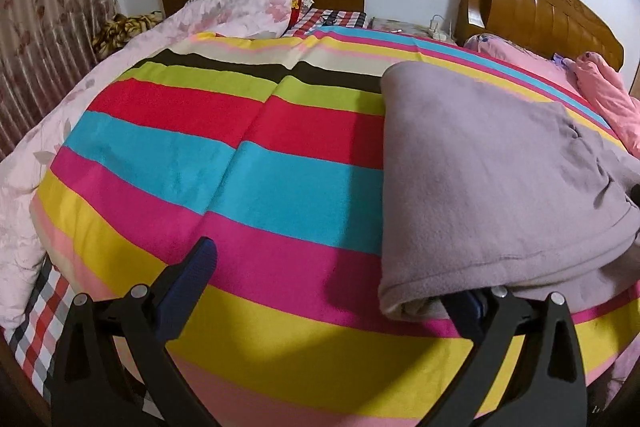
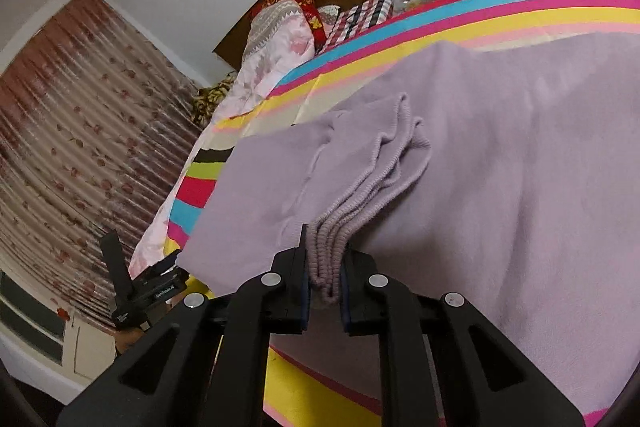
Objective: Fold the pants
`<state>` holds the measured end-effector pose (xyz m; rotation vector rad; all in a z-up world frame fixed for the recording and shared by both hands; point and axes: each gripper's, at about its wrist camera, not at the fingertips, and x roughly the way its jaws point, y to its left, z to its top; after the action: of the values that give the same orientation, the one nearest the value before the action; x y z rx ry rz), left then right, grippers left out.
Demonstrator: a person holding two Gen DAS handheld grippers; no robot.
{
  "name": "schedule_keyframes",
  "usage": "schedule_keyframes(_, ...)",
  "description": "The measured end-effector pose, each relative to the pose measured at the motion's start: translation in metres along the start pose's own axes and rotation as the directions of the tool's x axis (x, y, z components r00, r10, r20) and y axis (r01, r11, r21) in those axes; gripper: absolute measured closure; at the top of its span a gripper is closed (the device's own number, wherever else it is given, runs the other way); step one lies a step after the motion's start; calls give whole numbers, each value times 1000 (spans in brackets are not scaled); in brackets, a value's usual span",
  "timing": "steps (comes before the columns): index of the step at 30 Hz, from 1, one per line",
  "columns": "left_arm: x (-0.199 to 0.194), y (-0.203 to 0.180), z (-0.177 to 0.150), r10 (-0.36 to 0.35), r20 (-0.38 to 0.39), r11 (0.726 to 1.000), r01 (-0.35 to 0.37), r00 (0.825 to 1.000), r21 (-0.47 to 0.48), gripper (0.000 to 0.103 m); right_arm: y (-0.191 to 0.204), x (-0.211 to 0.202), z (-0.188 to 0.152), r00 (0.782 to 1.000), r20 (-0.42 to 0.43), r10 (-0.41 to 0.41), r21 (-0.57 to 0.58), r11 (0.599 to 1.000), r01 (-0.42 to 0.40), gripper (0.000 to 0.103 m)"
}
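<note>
Soft lilac fleece pants (image 1: 492,167) lie folded on a bed's bright striped blanket (image 1: 224,155), toward its right side. The black right gripper (image 2: 325,277) pinches the bunched ribbed waistband (image 2: 332,239) between its blue-padded fingers, the rest of the garment spreading away beyond it. The black left gripper (image 1: 332,291) stands spread wide at the pants' near left corner, one finger (image 1: 192,275) over bare blanket, the other tucked under the fleece edge.
</note>
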<state>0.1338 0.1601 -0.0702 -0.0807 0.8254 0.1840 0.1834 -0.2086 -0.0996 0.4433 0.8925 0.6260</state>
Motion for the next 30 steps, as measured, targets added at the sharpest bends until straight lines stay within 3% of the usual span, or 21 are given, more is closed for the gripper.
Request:
schedule_keyframes(4, 2, -3, -6, 2, -11, 1000, -2, 1000, 8, 1, -24, 22, -17, 998, -55, 4, 76, 997, 0, 90)
schedule_keyframes(7, 3, 1, -5, -33, -52, 999, 32, 998, -5, 1, -16, 21, -13, 998, -64, -23, 25, 999, 25, 89)
schedule_keyframes(10, -13, -7, -8, 0, -78, 994, 9, 997, 107, 2, -10, 12, -9, 993, -86, -85, -34, 996, 82, 74)
schedule_keyframes(12, -33, -14, -15, 63, -88, 974, -42, 994, 224, 2, -8, -2, -10, 991, -62, -119, -78, 990, 114, 62)
schedule_keyframes(13, -49, -16, -15, 90, -62, 963, -70, 994, 261, 2, -6, -14, -10, 988, -21, -155, -112, 982, 151, 50)
schedule_keyframes(16, -93, -11, 14, -29, 42, 985, 21, 999, 172, 2, 3, -28, -4, 972, 54, -228, -213, 949, 234, 48)
schedule_keyframes(18, -109, -20, 49, -133, 166, 987, 115, 977, 114, 2, 18, -22, 4, 971, 80, -225, -295, 925, 238, 48)
schedule_keyframes(19, -108, -28, 62, -170, 191, 983, 151, 967, 109, 2, 26, -16, 7, 972, 85, -221, -326, 915, 237, 48)
schedule_keyframes(22, -70, -74, 108, -302, 163, 951, 284, 939, 123, 2, 59, 10, 11, 972, 84, -219, -456, 859, 232, 48)
schedule_keyframes(24, -27, -103, 126, -369, 54, 925, 360, 928, 121, 2, 71, 32, 7, 965, 57, -255, -516, 820, 247, 48)
schedule_keyframes(26, 31, -126, 130, -355, -102, 924, 365, 929, 112, 2, 73, 57, -1, 948, 1, -317, -550, 792, 265, 48)
schedule_keyframes(28, 71, -130, 121, -271, -173, 949, 293, 947, 118, 2, 62, 75, -11, 919, -46, -392, -563, 770, 300, 45)
schedule_keyframes(29, 90, -125, 113, -264, -193, 952, 287, 945, 103, 2, 59, 70, -14, 931, -20, -365, -562, 774, 291, 45)
schedule_keyframes(30, 90, -119, 106, -301, -130, 943, 315, 945, 109, 2, 58, 67, -15, 936, -22, -351, -552, 785, 281, 45)
